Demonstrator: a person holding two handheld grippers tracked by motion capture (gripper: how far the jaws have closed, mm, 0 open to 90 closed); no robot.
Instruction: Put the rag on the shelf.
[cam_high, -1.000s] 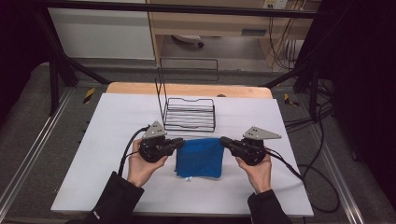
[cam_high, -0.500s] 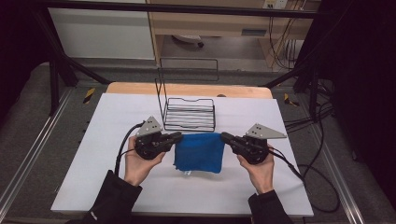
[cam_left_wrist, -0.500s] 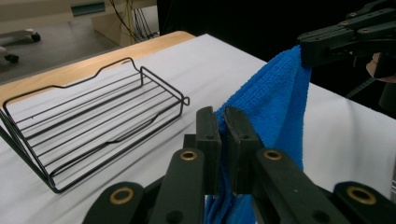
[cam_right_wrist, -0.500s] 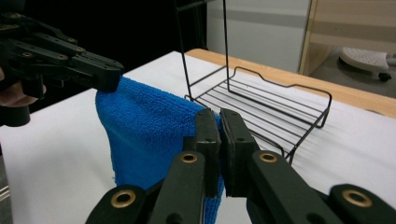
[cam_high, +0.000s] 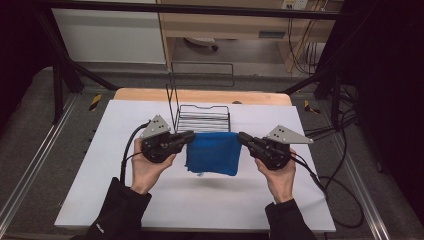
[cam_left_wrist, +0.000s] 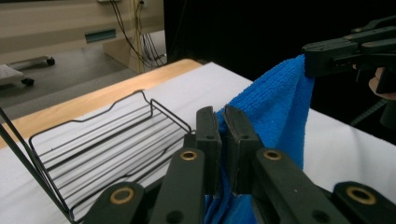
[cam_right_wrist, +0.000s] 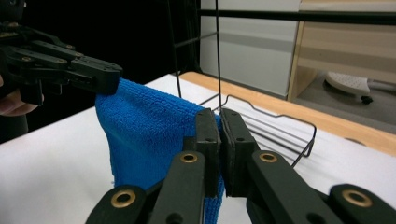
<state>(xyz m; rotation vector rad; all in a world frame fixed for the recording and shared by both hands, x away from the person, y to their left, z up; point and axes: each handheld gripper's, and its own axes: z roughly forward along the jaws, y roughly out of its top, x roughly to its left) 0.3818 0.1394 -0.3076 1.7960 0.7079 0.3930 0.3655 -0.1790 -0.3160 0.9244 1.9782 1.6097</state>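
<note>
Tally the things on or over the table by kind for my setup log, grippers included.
Blue microfibre cloth: 1
Black wire basket: 1
Handheld grippers, the left gripper and the right gripper, each shut on a top corner of the cloth: 2
Total: 4

High cam overhead; gripper cams close, sharing cloth (cam_high: 213, 152).
</note>
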